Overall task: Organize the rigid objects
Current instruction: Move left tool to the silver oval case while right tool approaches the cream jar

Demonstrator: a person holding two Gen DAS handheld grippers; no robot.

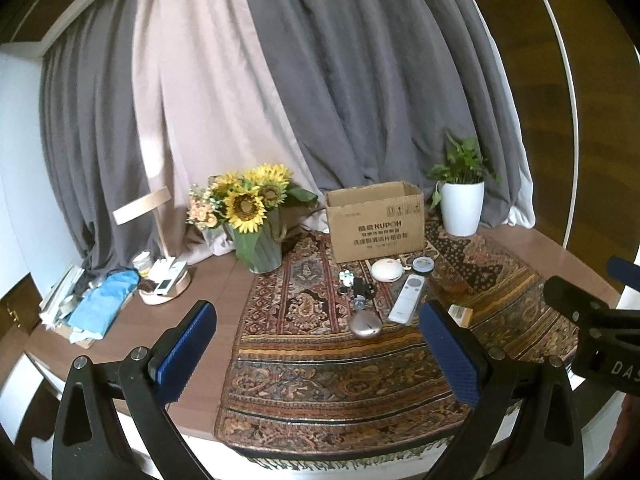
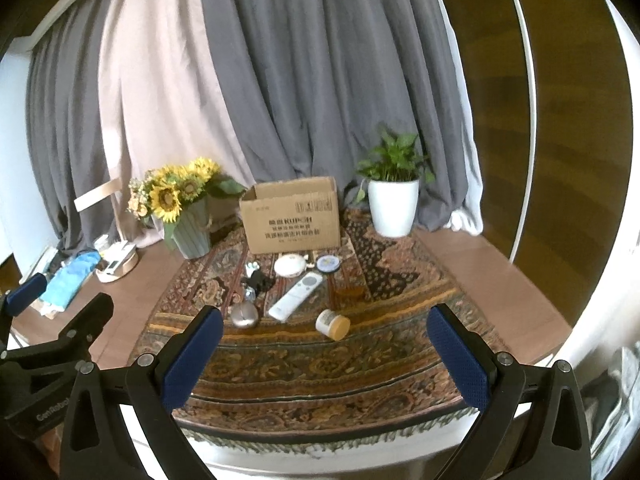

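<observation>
An open cardboard box [image 1: 375,222] [image 2: 291,216] stands at the back of a patterned rug [image 1: 320,372] [image 2: 320,368]. In front of it lie a white remote [image 1: 407,298] [image 2: 296,296], a round white case [image 1: 386,269] [image 2: 290,265], a small round tin [image 1: 422,265] [image 2: 327,264], a silver mouse-like object [image 1: 365,326] [image 2: 244,315], black small items [image 1: 362,289] [image 2: 256,280] and a tipped jar [image 2: 333,324]. My left gripper [image 1: 316,356] and right gripper [image 2: 326,360] both hover open above the rug's near part, holding nothing.
A sunflower vase [image 1: 260,240] [image 2: 192,234] stands left of the box, a white potted plant [image 1: 462,208] [image 2: 394,206] right of it. A round tray with clutter [image 1: 166,284] and blue cloth [image 1: 106,304] sit on the wooden table's left side. Grey curtains hang behind.
</observation>
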